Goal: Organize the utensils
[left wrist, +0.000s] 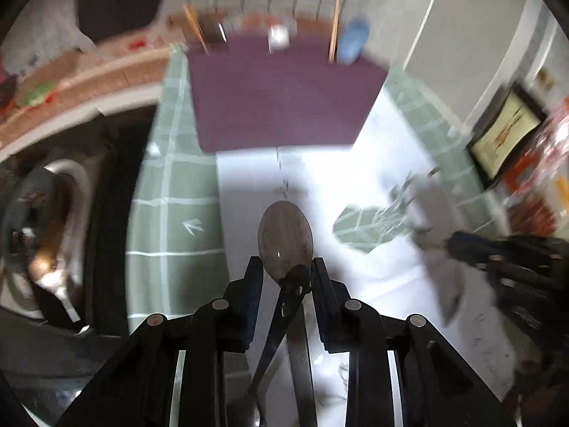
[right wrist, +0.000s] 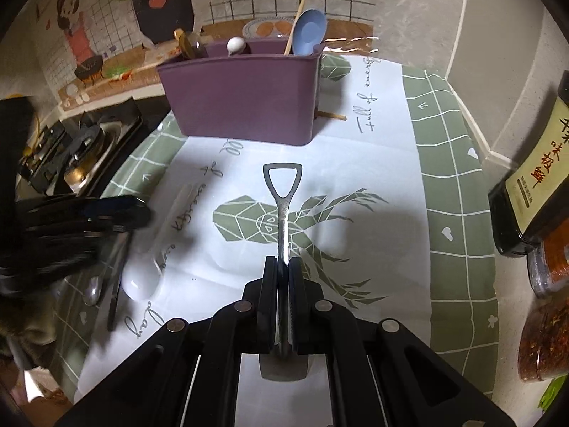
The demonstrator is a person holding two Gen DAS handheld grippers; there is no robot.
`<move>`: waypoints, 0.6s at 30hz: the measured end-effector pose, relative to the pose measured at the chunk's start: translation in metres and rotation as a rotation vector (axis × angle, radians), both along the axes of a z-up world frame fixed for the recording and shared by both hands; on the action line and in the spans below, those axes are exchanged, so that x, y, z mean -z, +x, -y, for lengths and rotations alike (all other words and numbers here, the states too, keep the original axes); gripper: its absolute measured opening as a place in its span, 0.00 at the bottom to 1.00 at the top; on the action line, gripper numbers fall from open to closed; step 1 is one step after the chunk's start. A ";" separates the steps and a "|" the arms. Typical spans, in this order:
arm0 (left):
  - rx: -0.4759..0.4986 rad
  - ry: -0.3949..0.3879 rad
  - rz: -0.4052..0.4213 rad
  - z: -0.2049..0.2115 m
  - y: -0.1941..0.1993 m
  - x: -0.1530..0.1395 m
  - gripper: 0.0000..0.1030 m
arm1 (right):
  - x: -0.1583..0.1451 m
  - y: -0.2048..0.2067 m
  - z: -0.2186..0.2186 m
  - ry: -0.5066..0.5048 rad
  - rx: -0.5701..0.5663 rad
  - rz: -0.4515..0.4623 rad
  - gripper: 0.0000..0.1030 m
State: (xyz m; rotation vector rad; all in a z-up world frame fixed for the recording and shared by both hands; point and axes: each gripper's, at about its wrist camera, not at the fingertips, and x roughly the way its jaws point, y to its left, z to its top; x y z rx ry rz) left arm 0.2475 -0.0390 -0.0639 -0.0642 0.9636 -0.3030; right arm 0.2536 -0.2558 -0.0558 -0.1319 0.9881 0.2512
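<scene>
My left gripper [left wrist: 288, 270] is shut on a round-bowled metal spoon [left wrist: 284, 235]. The bowl sticks out ahead of the fingertips, above the mat. A dark slim handle [left wrist: 274, 338] runs back beside the spoon's handle; I cannot tell what it belongs to. My right gripper [right wrist: 282, 267] is shut on the stem of a shovel-shaped metal spoon [right wrist: 282, 192], with the loop handle forward and the blade under the fingers. A purple utensil holder [right wrist: 245, 96] stands at the back with a blue spoon [right wrist: 311, 32] and chopsticks in it. A white spoon [right wrist: 145, 274] lies on the mat.
A green and white mat [right wrist: 455, 213] covers the counter. A gas stove [right wrist: 81, 149] lies to the left. A dark sauce bottle [right wrist: 533, 185] and chili jars [right wrist: 547, 341] stand at the right edge. One chopstick [right wrist: 330, 115] lies behind the holder.
</scene>
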 end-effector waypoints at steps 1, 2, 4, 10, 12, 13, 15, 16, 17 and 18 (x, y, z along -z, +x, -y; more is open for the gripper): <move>-0.004 -0.010 0.018 -0.003 -0.005 -0.006 0.27 | -0.003 0.000 0.002 0.014 0.006 0.004 0.05; -0.011 -0.032 0.046 -0.007 -0.013 -0.017 0.22 | -0.007 -0.001 0.003 0.030 0.009 0.011 0.05; -0.015 -0.055 0.073 -0.012 -0.024 -0.031 0.04 | -0.016 -0.004 0.005 0.059 0.012 0.039 0.05; -0.027 -0.070 0.134 -0.014 -0.022 -0.059 0.05 | -0.041 -0.008 0.002 0.089 -0.013 0.118 0.04; -0.036 -0.086 0.047 -0.019 -0.005 -0.047 0.06 | -0.041 -0.006 0.002 0.077 -0.011 0.112 0.04; -0.059 -0.090 0.001 -0.025 0.003 -0.039 0.08 | -0.039 -0.004 0.003 0.081 -0.007 0.099 0.04; -0.089 -0.060 -0.085 -0.028 0.019 -0.021 0.15 | -0.035 -0.001 0.005 0.083 0.003 0.081 0.04; -0.109 -0.052 -0.145 -0.028 0.028 -0.009 0.24 | -0.033 0.001 0.005 0.083 0.009 0.078 0.04; -0.122 -0.049 -0.184 -0.027 0.034 0.000 0.27 | -0.032 0.002 0.006 0.085 0.011 0.076 0.04; -0.131 -0.042 -0.210 -0.023 0.039 0.007 0.32 | -0.031 0.004 0.006 0.086 0.012 0.076 0.04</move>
